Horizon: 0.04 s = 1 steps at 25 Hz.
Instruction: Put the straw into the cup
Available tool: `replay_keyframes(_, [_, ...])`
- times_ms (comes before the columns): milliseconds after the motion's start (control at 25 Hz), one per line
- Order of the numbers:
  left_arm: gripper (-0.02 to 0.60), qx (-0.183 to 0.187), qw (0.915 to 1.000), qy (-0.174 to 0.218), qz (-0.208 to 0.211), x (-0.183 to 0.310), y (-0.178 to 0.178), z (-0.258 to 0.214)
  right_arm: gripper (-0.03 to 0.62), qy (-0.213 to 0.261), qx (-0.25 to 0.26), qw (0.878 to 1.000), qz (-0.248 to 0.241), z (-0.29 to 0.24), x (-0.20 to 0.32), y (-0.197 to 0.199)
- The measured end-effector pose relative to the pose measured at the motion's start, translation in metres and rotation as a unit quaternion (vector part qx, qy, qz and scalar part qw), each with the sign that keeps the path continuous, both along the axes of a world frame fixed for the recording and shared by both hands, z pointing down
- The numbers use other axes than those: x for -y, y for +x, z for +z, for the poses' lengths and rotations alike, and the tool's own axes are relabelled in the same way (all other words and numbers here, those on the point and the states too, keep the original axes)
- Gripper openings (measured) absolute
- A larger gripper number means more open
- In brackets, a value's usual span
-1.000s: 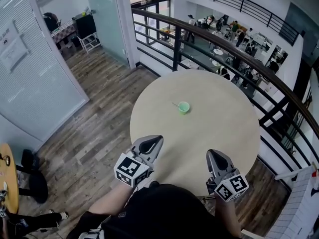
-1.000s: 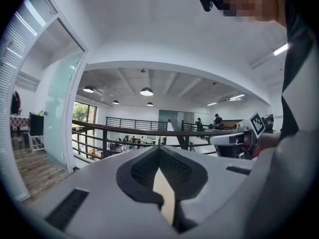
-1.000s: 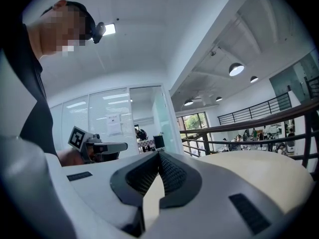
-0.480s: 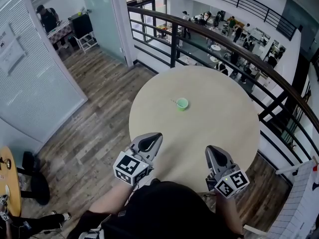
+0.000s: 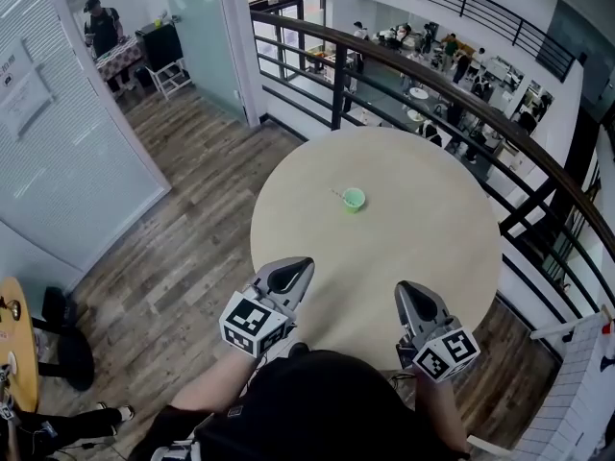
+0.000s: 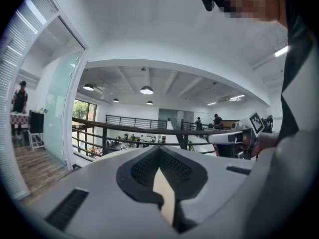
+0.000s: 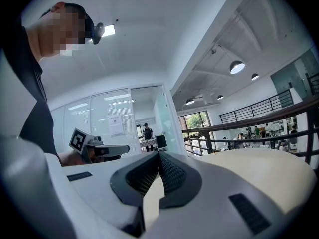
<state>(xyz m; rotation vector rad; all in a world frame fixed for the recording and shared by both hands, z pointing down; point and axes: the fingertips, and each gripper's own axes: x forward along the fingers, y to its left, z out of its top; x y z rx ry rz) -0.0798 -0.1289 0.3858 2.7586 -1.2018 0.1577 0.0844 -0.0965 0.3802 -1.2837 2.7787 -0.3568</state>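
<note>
Hovering at near edge of table [image 5: 432, 229]: left gripper [image 5: 291, 277], jaws closed, empty. Straw [image 5: 338, 196] flat mid-table, well ahead, long axis slanting into left side of cup [image 5: 355, 200]. Right gripper [image 5: 411, 299] closed, empty, judged farther.

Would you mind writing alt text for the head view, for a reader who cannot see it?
Seen from above, a small green cup with a thin straw just left of it sits near the middle of a round beige table. At the near edge, the left gripper and right gripper are shut and empty, well short of both.
</note>
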Motion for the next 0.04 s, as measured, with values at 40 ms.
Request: replay_keyframes(40, [0.006, 0.000, 1.0000, 0.000, 0.000, -0.0007, -0.0001, 0.0002, 0.021, 0.000, -0.001, 1.000, -0.001, 0.0003, -0.0006, -0.0004])
